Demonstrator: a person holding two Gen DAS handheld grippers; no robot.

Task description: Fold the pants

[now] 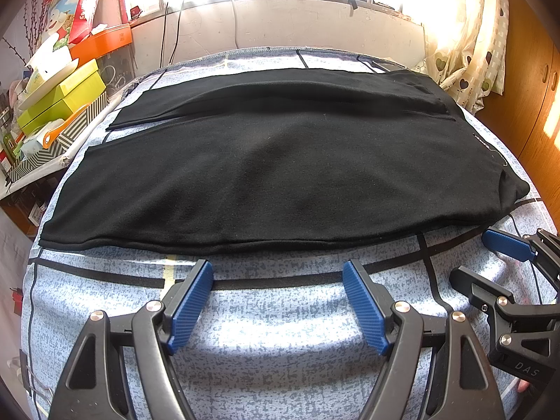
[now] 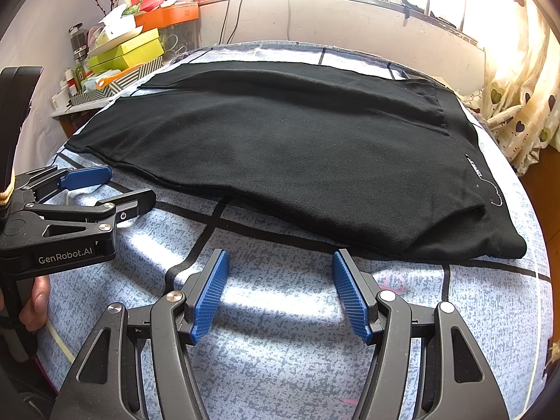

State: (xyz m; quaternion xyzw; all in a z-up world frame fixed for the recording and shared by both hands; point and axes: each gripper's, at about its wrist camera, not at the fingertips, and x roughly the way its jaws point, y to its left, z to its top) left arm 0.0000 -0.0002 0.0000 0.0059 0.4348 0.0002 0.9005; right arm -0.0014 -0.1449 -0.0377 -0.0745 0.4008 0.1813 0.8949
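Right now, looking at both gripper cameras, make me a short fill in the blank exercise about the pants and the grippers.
1. The pants are ____ in color.
2. The left gripper has its jaws ____, holding nothing.
3. The right gripper hovers over the ____ bedsheet, short of the pants.
4. The pads on the fingers are ____.

Missing words: black; open; blue; blue

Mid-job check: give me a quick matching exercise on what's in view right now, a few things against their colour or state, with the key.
Things:
1. black pants
2. left gripper
3. orange box
4. curtain

States:
A. heart-patterned, hanging at the right
B. spread flat on the bed, ungrasped
C. on the cluttered shelf at the left
D. open, just short of the pants' near edge

Pairs: 1-B, 2-D, 3-C, 4-A
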